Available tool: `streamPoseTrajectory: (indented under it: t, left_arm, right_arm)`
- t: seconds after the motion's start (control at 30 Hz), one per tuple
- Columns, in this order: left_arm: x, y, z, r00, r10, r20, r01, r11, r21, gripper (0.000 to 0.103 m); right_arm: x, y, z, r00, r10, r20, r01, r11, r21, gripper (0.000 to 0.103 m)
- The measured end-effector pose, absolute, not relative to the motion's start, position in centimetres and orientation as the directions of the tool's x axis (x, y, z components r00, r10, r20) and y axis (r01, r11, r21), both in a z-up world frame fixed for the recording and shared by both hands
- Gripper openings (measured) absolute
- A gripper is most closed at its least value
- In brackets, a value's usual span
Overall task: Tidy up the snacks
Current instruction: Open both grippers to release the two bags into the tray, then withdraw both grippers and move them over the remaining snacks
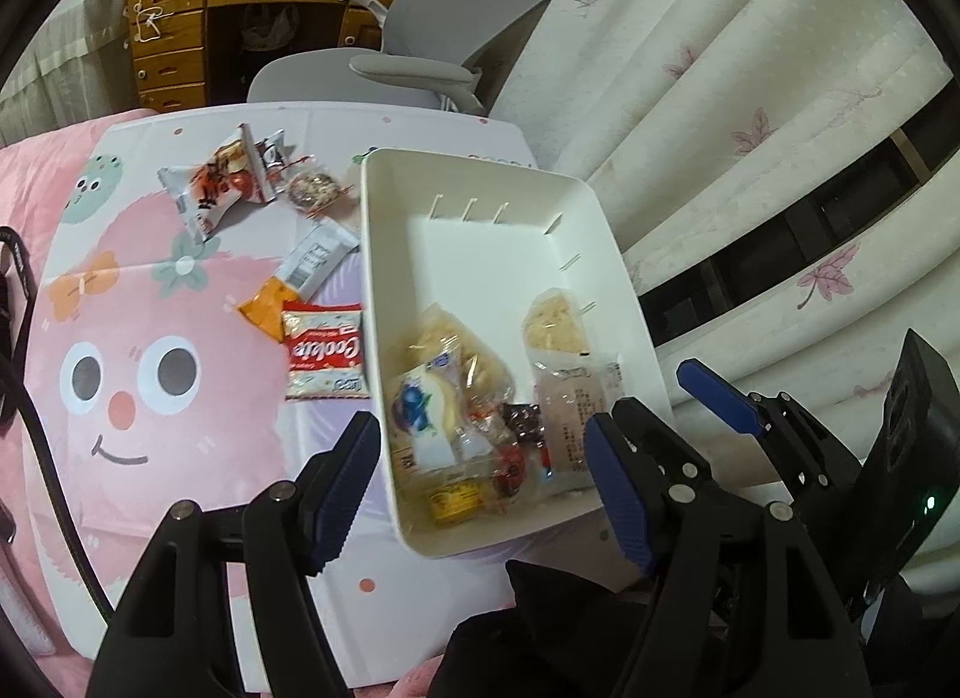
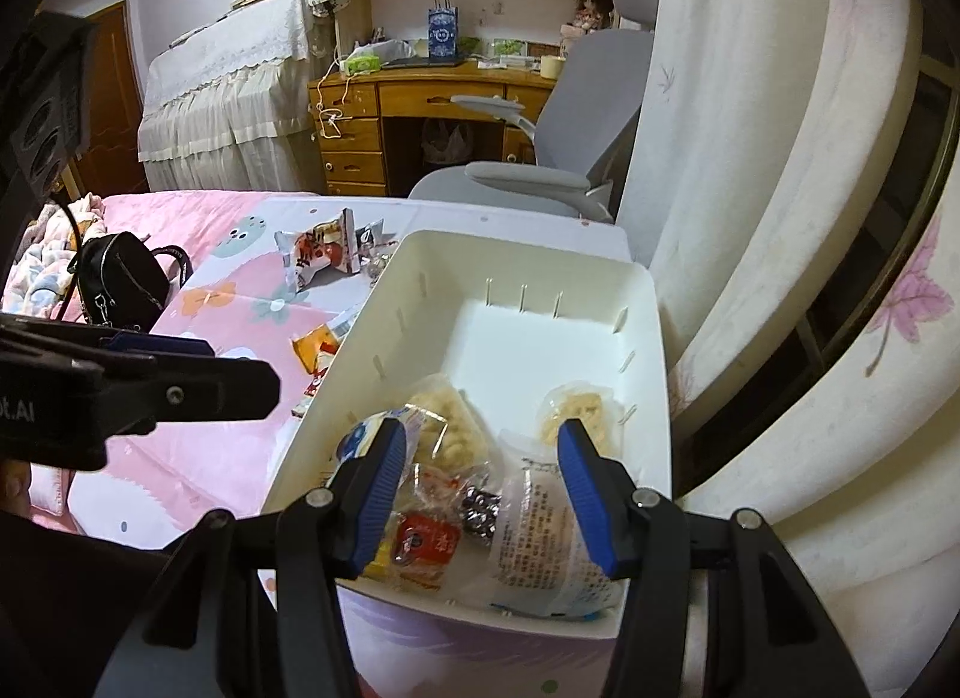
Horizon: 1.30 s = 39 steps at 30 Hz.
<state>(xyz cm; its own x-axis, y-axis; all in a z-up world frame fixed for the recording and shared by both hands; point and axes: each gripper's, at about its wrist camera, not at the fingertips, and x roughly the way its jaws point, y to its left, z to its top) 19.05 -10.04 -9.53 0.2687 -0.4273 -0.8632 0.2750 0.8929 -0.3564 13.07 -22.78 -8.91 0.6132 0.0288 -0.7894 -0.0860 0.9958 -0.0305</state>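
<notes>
White rectangular plastic bin [image 1: 606,254] on cartoon-print tabletop [image 1: 180,458] holds several snack packets; red-white cookie packet [image 1: 325,351] and others (about five) remain outside. Left claw [image 1: 486,488], right claw [image 2: 480,494]: both spread wide, empty.

Bin [image 1: 480,188]: plain white.
Mat [image 1: 150,338]: pink cartoon face, orange bow, green flower at 12 o'clock.
Cookie packet [image 1: 324,353]: red and white, printed lettering.
Curtain [image 1: 750,68]: cream, pink leaves.
Finger pads [image 2: 384,494]: blue, ribbed.
</notes>
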Motion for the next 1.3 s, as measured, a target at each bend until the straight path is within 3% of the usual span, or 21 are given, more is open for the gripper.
streamPoseTrajectory:
  t: [0.87, 1.3]
  left_arm:
    - [18.0, 5.3, -8.5, 0.210, -0.406, -0.890, 0.351, 0.880, -0.319, 0.069]
    - [21.5, 12.0, -8.8, 0.208, -0.365, -0.907, 0.435, 0.866, -0.248, 0.069]
  right_arm:
    - [11.3, -14.3, -11.9, 0.451, 0.074, -0.890, 0.265, 0.941, 0.213, 0.053]
    - [11.4, -11.1, -15.3, 0.363, 0.241, -0.900, 0.589, 0.689, 0.422, 0.053]
